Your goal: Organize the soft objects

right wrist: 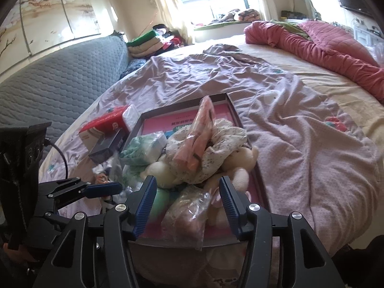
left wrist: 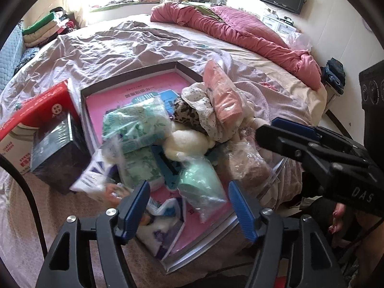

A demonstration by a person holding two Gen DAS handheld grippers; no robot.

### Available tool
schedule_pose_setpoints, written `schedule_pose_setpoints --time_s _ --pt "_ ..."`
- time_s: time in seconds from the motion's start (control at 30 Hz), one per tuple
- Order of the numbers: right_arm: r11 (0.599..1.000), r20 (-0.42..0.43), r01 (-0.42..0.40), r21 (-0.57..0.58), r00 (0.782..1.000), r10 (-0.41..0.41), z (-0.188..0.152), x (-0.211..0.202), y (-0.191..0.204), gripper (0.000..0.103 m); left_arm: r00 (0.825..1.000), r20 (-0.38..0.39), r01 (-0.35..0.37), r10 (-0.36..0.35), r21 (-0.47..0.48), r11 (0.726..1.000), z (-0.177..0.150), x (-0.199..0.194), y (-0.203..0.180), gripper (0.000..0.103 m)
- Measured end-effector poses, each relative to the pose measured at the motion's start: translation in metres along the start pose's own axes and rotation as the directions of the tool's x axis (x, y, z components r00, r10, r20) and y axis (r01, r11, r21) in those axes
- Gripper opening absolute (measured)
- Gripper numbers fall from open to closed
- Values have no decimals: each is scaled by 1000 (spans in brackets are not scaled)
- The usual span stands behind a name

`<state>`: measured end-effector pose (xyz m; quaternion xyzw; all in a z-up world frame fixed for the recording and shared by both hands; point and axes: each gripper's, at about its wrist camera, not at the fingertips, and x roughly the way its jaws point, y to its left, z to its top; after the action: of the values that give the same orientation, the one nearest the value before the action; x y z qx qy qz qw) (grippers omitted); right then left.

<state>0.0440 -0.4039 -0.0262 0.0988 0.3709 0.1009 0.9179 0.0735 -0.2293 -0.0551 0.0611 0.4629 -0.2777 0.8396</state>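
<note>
Both grippers are spread wide and holding nothing: left gripper (left wrist: 189, 206) and right gripper (right wrist: 187, 204) hover at the near edge of the shallow box (left wrist: 134, 76) on the bed (left wrist: 120, 45). Bagged soft stuff (left wrist: 136, 124) is heaped inside, spilling over the box's left edge.

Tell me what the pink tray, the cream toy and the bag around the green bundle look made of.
Pink tray: likely glossy printed cardboard, flat with stiff dark rims. Cream toy: plush, fuzzy matte pile. Bag around the green bundle: thin clear plastic film, crinkled with shiny glare.
</note>
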Motion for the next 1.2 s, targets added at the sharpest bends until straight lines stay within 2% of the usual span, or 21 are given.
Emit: schedule_pose_setpoints --time_s 0.13,0.3,0.67,0.83,0.93,1.13,1.2 --pt "1000 6 9 -6 1000 -9 4 -6 6 60 1000 26 -6 7 -22 1000 2 -13 4 70" --pt "1000 15 20 -17 1000 -20 8 -17 19 63 999 44 -13 15 -55 998 4 -30 11 82" --pt "998 64 28 -63 998 -24 21 -45 51 70 988 92 -110 121 -113 988 1 -73 29 84" --pt "996 71 23 -83 997 -17 16 -54 72 76 983 103 -136 150 -131 982 -5 -91 37 84" --pt "995 76 56 -82 996 -50 13 -59 80 80 978 110 -160 178 -151 975 -12 -101 41 84" --pt "989 64 123 -84 991 -118 2 -66 89 82 972 91 -196 218 -205 959 -29 -112 47 84" --pt "981 51 152 -120 988 -147 -4 -67 98 83 970 82 -208 229 -210 955 -35 -116 48 84"
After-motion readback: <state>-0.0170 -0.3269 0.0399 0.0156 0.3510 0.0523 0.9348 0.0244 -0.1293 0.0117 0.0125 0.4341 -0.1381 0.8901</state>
